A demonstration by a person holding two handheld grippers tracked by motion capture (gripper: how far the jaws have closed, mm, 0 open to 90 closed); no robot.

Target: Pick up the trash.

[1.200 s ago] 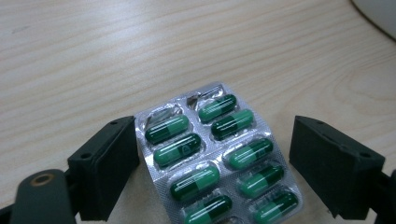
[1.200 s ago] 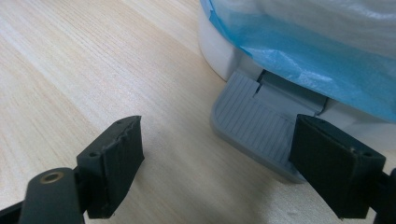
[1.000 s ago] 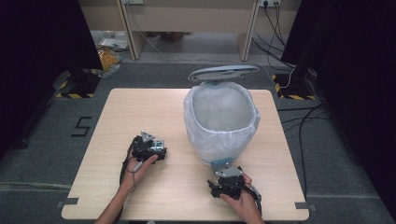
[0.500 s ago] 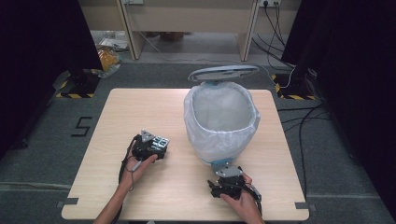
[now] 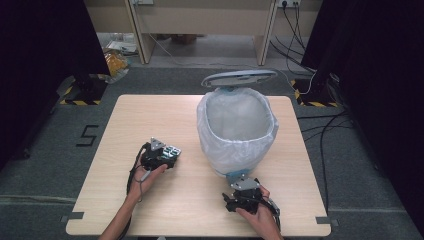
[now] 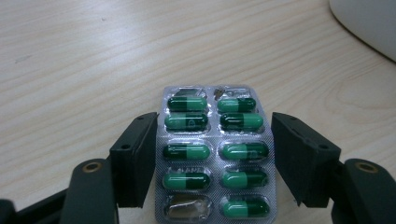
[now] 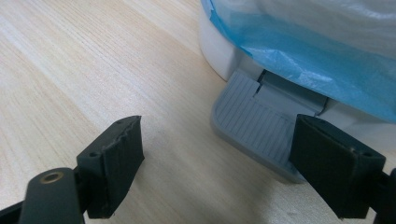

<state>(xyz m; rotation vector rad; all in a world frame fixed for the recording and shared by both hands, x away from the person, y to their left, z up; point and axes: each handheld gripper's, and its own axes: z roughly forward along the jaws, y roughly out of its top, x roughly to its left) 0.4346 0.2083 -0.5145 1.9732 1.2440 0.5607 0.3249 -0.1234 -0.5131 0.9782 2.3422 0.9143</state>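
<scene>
Blister pack of green capsules: clamped by its long edges in left tool, just closed | long axis along jaws, toward bin | left-centre of desk | right tool: open, empty

High view looks down on table, gripper views sit close above it, sharing its wood.

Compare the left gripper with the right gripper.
The left gripper has just closed on a blister pack of green capsules; the right gripper is open and empty. The left is mid-table; the right sits at the bin's grey pedal. Both have black jaws.
</scene>
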